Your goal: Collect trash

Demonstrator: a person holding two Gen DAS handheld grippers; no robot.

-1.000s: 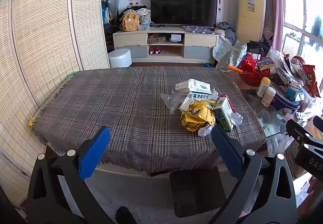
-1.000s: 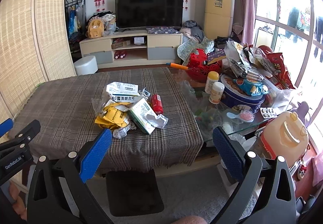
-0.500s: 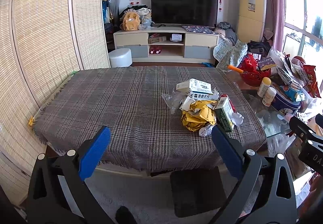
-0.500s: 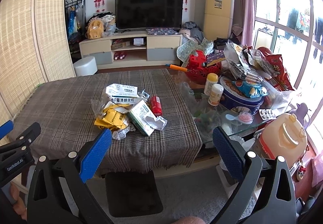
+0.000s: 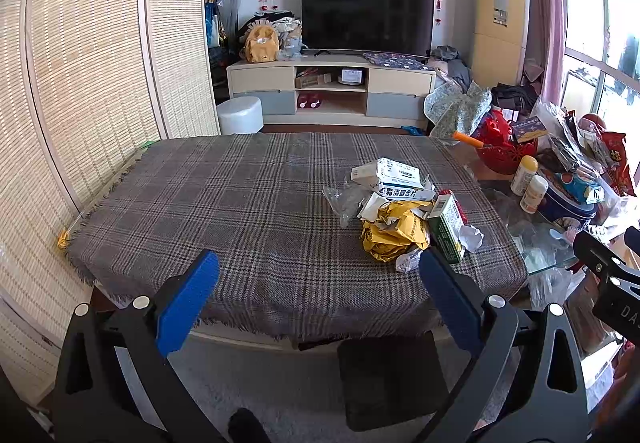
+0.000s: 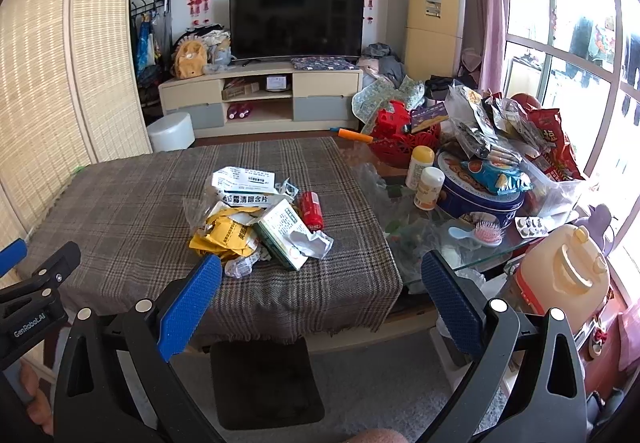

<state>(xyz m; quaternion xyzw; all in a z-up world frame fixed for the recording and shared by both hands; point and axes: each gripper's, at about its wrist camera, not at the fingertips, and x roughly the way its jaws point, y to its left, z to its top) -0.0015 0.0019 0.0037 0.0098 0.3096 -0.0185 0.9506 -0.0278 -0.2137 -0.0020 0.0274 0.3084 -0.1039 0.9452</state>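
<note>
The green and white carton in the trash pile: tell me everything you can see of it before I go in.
The green and white carton is a small printed cardboard box, green on its long side, white with text on its broad face. It looks dented and lies tilted at the pile's right edge on the plaid tablecloth. It leans against the yellow wrappers; crumpled white paper rests on its near end. The red can lies just behind; whether they touch is unclear.

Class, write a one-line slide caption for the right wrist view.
Open right tongs face crumpled yellow wrappers and a green-and-white carton on plaid cloth.
</note>
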